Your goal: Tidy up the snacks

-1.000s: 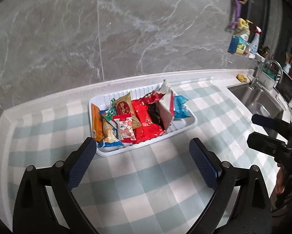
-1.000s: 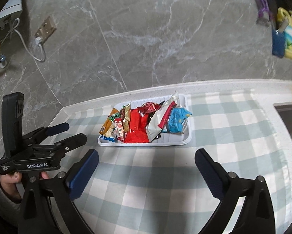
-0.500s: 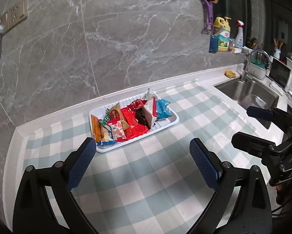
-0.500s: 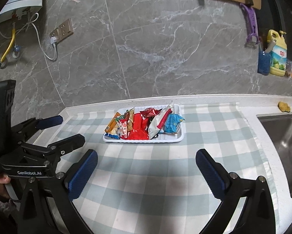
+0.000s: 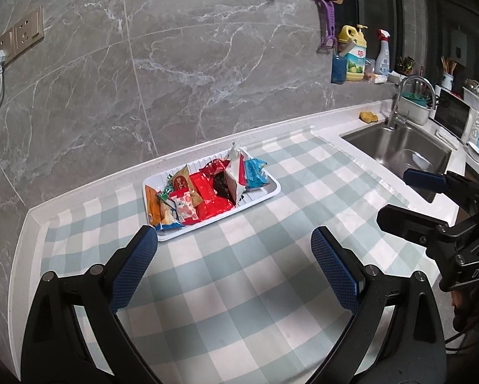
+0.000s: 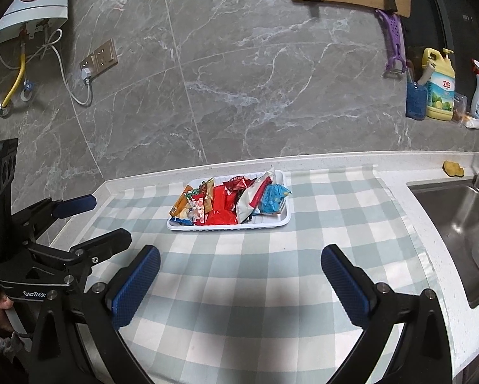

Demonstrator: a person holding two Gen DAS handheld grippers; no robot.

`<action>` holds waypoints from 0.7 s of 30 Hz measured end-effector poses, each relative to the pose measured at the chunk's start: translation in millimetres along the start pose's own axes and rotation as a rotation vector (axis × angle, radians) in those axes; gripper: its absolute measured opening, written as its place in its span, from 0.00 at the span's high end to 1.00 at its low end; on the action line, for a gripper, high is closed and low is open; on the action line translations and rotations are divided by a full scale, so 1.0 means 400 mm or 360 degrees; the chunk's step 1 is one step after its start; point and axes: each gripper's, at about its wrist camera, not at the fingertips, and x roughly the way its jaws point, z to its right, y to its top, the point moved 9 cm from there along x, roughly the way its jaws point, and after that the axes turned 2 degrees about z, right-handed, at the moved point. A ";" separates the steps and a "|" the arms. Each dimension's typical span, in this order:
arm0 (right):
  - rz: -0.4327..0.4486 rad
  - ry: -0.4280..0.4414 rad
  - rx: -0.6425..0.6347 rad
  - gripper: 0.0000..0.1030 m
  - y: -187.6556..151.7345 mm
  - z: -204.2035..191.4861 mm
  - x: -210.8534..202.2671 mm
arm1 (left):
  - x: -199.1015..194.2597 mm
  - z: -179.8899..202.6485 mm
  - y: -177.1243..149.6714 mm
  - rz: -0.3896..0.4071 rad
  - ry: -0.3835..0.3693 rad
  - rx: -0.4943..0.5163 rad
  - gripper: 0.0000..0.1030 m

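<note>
Overhead, grey marble tiles back a white counter spread with a pale blue-and-white checked cloth (image 6: 239, 275). Centred toward the far edge of the cloth sits a white tray (image 6: 271, 224) heaped with snack packets (image 5: 207, 192) in red, orange, blue and white. Right of it lies a steel sink (image 5: 399, 150); a yellow detergent bottle (image 6: 439, 89) stands on a far ledge. Both the left gripper (image 5: 234, 267) and the right gripper (image 6: 239, 283) hang near, jaws spread wide, empty. "GenRob" reads on one frame, "DAS" on the other.

Grey marble wall (image 6: 239, 73) behind checked counter (image 6: 271, 272).
</note>
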 end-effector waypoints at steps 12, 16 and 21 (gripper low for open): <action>-0.0033 0.0007 0.0012 0.00 -0.029 -0.004 -0.014 | -0.009 -0.002 -0.037 -0.0034 -0.0005 -0.0035 0.05; -0.0032 0.0005 0.0010 0.00 -0.029 -0.003 -0.016 | -0.012 -0.003 -0.038 -0.0029 -0.0005 -0.0036 0.05; -0.0030 0.0007 0.0011 0.00 -0.028 0.000 -0.017 | -0.012 -0.003 -0.038 -0.0029 -0.0007 -0.0035 0.05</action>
